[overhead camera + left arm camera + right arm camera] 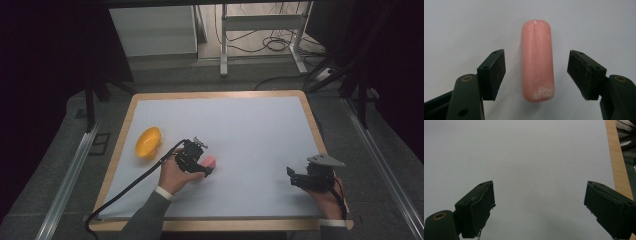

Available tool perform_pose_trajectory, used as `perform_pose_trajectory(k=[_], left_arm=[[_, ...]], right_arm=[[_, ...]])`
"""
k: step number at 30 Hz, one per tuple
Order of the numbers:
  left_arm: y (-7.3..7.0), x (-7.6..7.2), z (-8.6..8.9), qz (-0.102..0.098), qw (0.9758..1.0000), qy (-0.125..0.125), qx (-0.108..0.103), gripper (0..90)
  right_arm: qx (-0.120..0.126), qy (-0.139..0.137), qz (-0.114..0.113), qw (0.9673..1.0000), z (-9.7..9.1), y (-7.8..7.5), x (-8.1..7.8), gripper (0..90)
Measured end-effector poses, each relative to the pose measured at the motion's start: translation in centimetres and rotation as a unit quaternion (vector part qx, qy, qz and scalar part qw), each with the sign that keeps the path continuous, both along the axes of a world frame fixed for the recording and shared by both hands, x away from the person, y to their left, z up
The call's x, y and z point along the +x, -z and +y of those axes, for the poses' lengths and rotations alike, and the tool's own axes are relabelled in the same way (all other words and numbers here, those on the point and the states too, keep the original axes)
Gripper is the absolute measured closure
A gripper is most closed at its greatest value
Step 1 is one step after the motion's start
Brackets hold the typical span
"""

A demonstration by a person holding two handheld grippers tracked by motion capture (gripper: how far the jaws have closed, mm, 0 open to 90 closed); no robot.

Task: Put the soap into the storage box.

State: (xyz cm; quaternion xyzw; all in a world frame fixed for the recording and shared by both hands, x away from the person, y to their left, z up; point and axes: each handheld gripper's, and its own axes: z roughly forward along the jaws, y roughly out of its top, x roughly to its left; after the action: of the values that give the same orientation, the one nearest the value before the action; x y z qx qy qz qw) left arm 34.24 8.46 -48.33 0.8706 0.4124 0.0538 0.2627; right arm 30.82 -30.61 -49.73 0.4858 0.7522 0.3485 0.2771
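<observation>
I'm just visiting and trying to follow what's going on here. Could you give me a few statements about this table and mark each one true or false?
1. A pink sausage lies between the left tool's open jaws. True.
2. The pads already squeeze the sausage. False: there are gaps on both sides.
3. The right tool holds a cup. False: its jaws are open over the bare white sheet.
4. A yellow bowl sits near the table's left edge. True.

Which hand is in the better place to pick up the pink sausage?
Left. The left gripper has the pink sausage between its open jaws; the right gripper is far off.
</observation>
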Motion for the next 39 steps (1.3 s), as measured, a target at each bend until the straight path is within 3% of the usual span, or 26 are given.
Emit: perform_pose_trajectory(k=[5,13,17,21,28,33,39], left_arm=[[0.4,0.1,-1.3,0.007,0.9998,0.01,0.019,31.2],[0.9,0.1,-1.5,0.009,0.9995,0.001,0.032,35.1],[1.4,0.3,-1.6,0.018,0.9992,0.003,0.035,41.5],[1.4,0.2,-1.6,0.014,0.9991,-0.002,0.039,49.6],[1.5,0.3,-0.8,0.011,0.9996,-0.012,0.025,59.5],[1.3,0.1,-0.4,0.008,0.9996,-0.012,0.026,60.0],[0.1,-0.2,0.6,-0.009,0.9998,-0.017,0.009,60.1]], right_arm=[[-0.003,0.004,0.001,1.0,-0.2,0.1,0.1,9.4],[0.0,0.008,-0.002,1.0,-0.5,-0.1,-0.1,9.3],[-0.003,0.009,-0.001,1.0,-0.5,-0.1,-0.1,9.4],[-0.002,0.01,-0.002,0.9999,-0.6,-0.1,-0.1,9.4],[0.001,0.009,-0.002,1.0,-0.5,-0.2,-0.1,9.3],[0.002,0.008,-0.007,0.9999,-0.5,-0.3,-0.2,9.3],[0.003,0.008,-0.01,0.9999,-0.5,-0.4,-0.2,9.3]])
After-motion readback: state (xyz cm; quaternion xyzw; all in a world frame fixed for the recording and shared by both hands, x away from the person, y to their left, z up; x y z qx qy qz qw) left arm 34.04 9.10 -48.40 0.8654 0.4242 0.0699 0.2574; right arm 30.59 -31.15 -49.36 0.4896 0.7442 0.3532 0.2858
